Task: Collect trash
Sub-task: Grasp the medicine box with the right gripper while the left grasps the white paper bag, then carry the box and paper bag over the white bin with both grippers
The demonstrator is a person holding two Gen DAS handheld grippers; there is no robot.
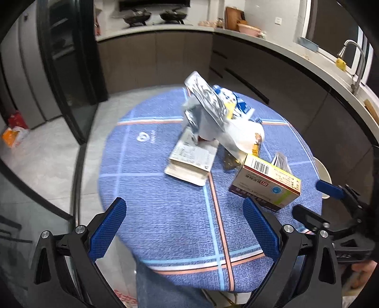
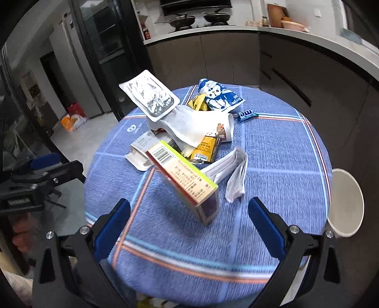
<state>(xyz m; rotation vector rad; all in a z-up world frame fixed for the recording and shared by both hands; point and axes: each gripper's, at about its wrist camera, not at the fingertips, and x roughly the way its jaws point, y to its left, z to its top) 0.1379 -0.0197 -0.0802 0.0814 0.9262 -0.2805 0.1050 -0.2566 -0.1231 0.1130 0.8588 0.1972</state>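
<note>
Blue cloth, a heap of litter, nothing gripped.
The trash pile (image 2: 189, 132) sat mid-table (image 2: 284, 165), medicine box (image 2: 187, 180) nearest; right gripper (image 2: 189, 227) and left gripper (image 1: 184, 227) hovered wide apart, likely ready for the white bin (image 2: 348, 201) beside the table.

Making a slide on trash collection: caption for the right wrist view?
Open right gripper faces a medicine box and wrapper pile on a blue tablecloth, white bin alongside.

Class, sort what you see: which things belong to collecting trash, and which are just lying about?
Job:
medicine box
foil pouch
blue snack bag
yellow wrapper
folded leaflet
white bin

Lying about:
pans
faucet
pink bowl
</note>
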